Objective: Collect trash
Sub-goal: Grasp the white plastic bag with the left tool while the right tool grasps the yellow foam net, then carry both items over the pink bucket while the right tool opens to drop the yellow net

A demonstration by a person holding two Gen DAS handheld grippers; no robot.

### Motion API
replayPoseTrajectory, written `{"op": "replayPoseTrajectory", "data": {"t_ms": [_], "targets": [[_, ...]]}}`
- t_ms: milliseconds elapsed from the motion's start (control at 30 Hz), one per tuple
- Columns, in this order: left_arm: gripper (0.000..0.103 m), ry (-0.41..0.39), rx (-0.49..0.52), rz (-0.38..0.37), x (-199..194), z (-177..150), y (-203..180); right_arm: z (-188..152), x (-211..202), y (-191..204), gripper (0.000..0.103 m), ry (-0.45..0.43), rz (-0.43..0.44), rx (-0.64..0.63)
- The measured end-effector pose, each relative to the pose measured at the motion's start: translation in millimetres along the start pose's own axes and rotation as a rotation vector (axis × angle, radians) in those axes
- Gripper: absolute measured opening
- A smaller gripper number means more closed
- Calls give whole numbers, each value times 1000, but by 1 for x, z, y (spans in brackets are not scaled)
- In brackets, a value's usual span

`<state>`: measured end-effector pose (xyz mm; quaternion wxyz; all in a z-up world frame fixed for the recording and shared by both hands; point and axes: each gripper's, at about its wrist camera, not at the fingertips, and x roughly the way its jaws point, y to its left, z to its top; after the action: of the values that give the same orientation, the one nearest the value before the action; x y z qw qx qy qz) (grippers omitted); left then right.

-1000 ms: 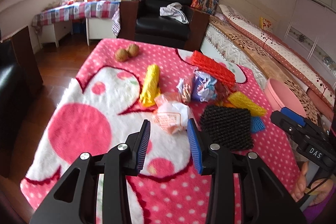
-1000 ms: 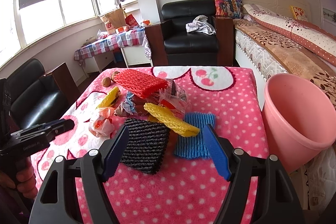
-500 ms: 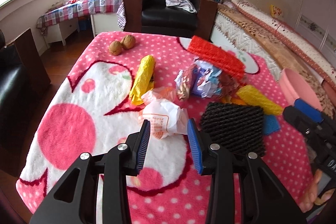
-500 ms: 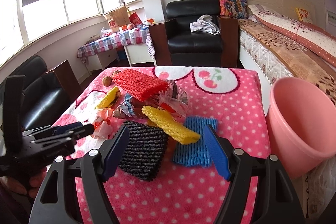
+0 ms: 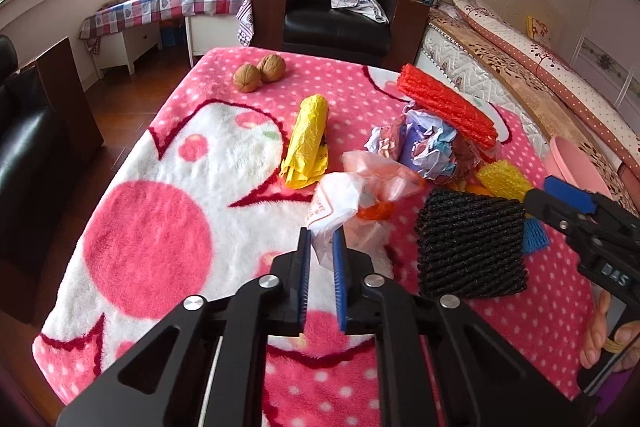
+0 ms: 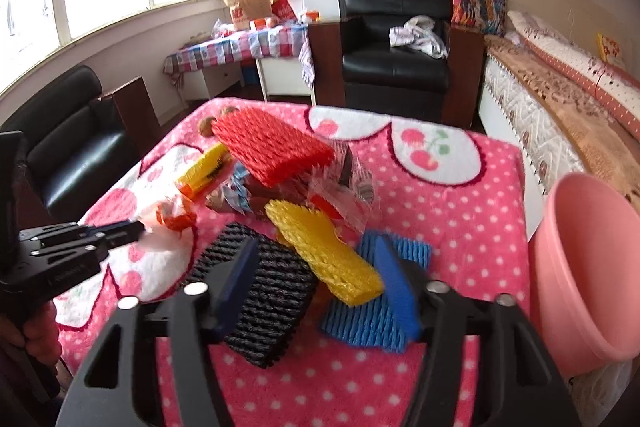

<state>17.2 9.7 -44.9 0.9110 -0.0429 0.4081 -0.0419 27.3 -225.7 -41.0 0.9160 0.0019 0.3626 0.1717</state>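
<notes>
Now left gripper [image 5: 321, 247] closing on white bag [image 5: 334, 201]; right gripper [image 6: 316, 267] closing, touching nothing; pink bin [image 6: 588, 267] interior unseen.

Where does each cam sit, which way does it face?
Left wrist: on left gripper, angled down at white plastic bag between its closing jaws; right gripper and a hand show at right.
Right wrist: on right gripper, closing around black foam net; left gripper at left.
Shared: bag, net, pink bin.

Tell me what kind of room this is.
Most likely a lived-in bedroom or bed-sitting room: a bed with patterned bedding runs along one wall, a black armchair stands at its end, and a table with a checked cloth sits under the windows.
</notes>
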Motion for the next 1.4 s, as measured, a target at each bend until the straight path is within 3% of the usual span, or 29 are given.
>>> {"op": "replayPoseTrajectory", "data": {"t_ms": [100,200,667,1000,1400], "targets": [[9,-20,22,-17,-8,2,-6,-4,6,-9,21,34,17,37],[8,-47,44,-29,-17,5,-12,-8,4,-17,11,36,39,79],[8,-152,137,-125,-51,24,-63,-3,-61,-52,10,-110,123,284],[8,-184,206,-168,-44,44,-140,-3,-111,-115,10,-208,6,425],[8,-209,335,-223,-27,46,-240,-18,-126,-185,10,-226,-121,529]]}}
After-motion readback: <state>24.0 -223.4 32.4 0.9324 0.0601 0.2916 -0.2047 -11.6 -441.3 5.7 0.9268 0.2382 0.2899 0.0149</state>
